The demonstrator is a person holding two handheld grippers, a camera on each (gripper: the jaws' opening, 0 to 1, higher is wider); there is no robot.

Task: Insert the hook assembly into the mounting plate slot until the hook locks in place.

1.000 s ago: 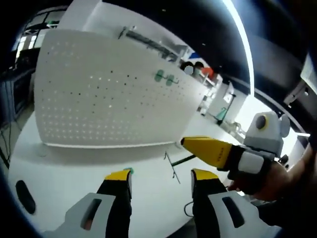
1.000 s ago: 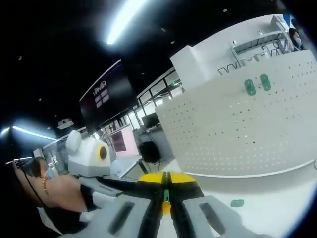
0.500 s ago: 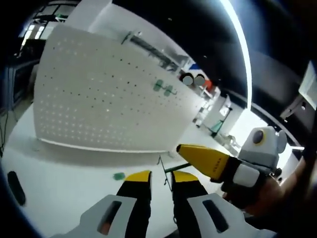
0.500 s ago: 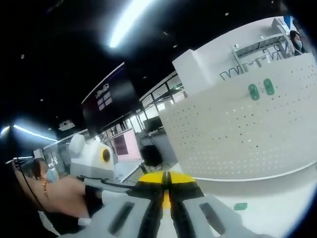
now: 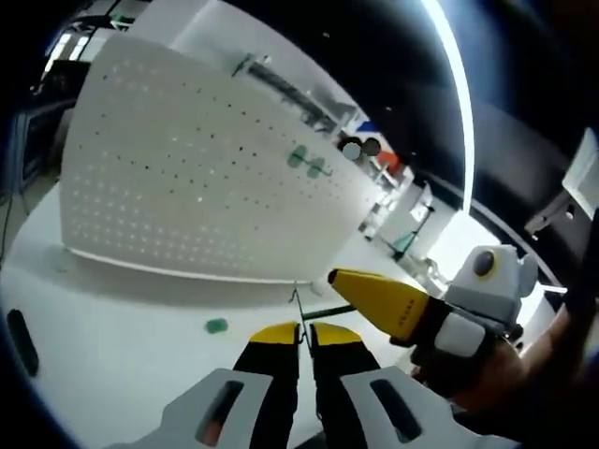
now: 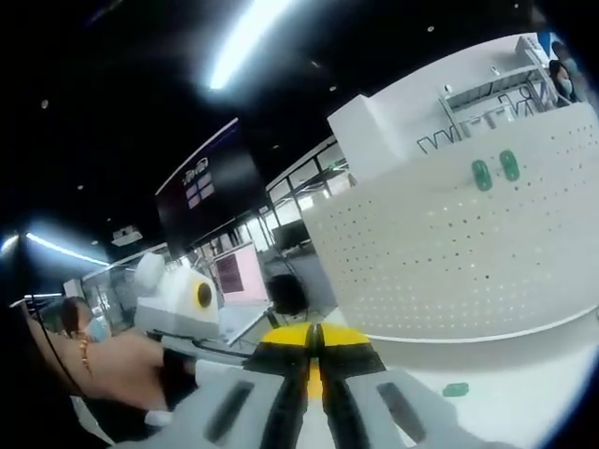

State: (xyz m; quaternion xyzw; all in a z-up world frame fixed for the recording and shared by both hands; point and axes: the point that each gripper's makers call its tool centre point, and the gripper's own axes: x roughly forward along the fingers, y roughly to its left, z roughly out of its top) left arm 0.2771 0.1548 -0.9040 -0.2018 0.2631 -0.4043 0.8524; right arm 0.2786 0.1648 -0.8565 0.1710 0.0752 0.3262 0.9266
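Observation:
The white perforated mounting plate [image 5: 187, 187] stands upright on the table, with two green clips [image 5: 306, 161] plugged into it high on the right. The hook assembly, a thin wire hook [image 5: 296, 301] on a dark rod [image 5: 323, 311], hangs in front of the plate. My left gripper [image 5: 301, 329] is shut on the wire. My right gripper [image 5: 337, 278] comes in from the right, shut on the rod's end. In the right gripper view the right gripper [image 6: 314, 329] is shut, facing the plate [image 6: 449, 253] and its clips [image 6: 496, 172].
A loose green clip [image 5: 216, 325] lies on the white table [image 5: 112, 318] before the plate, also seen as the clip [image 6: 456, 389]. A black oval object [image 5: 21, 341] sits at the table's left edge. A wire rack [image 5: 281, 84] runs behind the plate's top.
My left gripper's jaws went from wide open to shut on the wire hook. The right gripper stayed shut and barely moved. The green clip now lies left of the left jaws.

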